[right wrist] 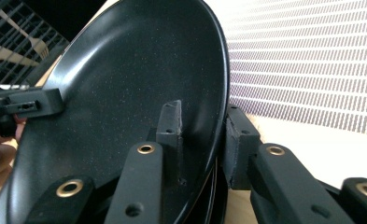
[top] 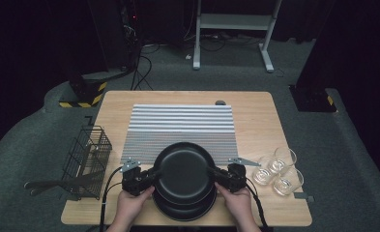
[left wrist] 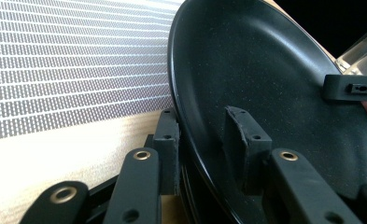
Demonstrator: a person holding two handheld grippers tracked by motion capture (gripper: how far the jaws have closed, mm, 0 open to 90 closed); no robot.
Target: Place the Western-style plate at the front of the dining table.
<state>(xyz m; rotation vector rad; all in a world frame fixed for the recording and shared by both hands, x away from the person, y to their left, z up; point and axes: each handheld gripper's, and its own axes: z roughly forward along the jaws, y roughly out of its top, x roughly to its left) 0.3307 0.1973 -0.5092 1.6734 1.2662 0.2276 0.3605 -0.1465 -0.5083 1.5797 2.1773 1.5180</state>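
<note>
A black plate point(top: 183, 169) hangs slightly tilted over a stack of more black plates point(top: 183, 210) near the table's front edge. My left gripper point(top: 154, 175) is shut on the plate's left rim, one pad under it and one on the inner face. My right gripper point(top: 211, 173) grips the opposite rim the same way. In the left gripper view the jaws point(left wrist: 207, 144) straddle the plate point(left wrist: 265, 84), and the other gripper's fingertip point(left wrist: 351, 87) shows across it. In the right gripper view the jaws point(right wrist: 203, 133) pinch the plate's point(right wrist: 139, 70) edge.
A grey striped mat point(top: 182, 123) lies just behind the plates on the wooden table point(top: 255, 116). A black wire basket point(top: 87, 157) with cutlery stands at the left edge. Three clear glasses point(top: 279, 171) sit close to the right hand.
</note>
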